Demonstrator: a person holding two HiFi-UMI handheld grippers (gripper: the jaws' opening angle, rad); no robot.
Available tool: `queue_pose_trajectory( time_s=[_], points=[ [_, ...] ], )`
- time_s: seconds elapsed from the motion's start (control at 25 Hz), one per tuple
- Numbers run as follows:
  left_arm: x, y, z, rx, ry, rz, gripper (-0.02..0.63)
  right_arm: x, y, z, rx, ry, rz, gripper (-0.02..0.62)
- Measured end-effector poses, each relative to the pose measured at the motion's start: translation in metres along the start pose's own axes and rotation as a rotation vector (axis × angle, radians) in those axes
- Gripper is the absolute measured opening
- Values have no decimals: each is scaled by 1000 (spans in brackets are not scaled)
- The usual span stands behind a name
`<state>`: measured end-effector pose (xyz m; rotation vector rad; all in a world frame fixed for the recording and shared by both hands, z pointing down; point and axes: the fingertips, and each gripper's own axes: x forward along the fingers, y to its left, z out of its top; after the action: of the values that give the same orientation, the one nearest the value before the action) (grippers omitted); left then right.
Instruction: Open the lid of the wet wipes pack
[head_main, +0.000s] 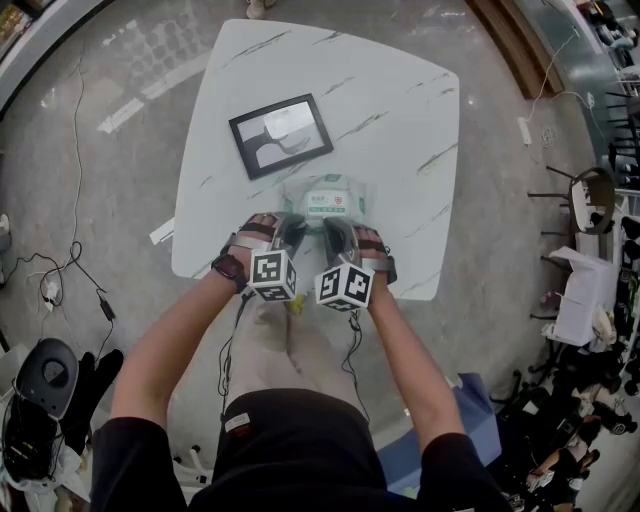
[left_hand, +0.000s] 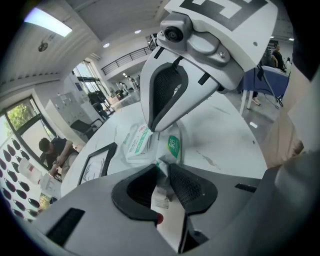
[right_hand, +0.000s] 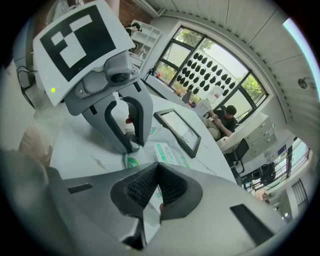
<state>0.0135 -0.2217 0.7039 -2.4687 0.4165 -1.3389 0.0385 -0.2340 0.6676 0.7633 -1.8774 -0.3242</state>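
White marble surface (head_main: 400, 110) bearing wet wipes pack (head_main: 302, 196) near its 6 o'clock edge, left hand-held gripper (head_main: 291, 231) at 7 o'clock clamped on the wrapper end, probably anchoring it, right hand-held gripper (head_main: 337, 234) at 5 o'clock pinched fully closed beside the lid (left_hand: 138, 142).

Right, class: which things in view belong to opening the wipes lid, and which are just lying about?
Belong to the job:
- wet wipes pack
- left gripper, shut on the pack's wrapper edge
- right gripper, jaws shut, at the pack's near edge

Just lying about:
- picture frame on the table
- loose cable beside the table
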Motion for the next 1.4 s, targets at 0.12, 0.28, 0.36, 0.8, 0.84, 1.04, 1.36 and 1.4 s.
queue_pose_trajectory(
  time_s=[0.12,0.28,0.36,0.8,0.84,1.04,1.36,1.4],
  points=[
    [1,1,-1,0,3,-2,94,-1,-5,3,-4,-7,-5,2],
    [2,0,-2,-2,5,-7,94,-2,-8,4,-3,-10,-10,2],
    [2,0,-3,-1,8,-6,94,-2,-10,5,1,-14,-9,2],
    [4,1,-3,10,12,-21,95,-4,-18,7,22,-11,32,2],
    [4,1,-3,12,10,-24,95,-4,-20,7,25,-11,34,3],
    [5,2,-4,7,11,-33,95,-4,-35,14,32,-24,22,11],
    [5,-1,-4,12,11,-53,95,-3,-53,20,30,-25,-10,14],
    [4,0,-4,12,11,-53,95,-2,-55,21,31,-24,-13,13]
  ],
)
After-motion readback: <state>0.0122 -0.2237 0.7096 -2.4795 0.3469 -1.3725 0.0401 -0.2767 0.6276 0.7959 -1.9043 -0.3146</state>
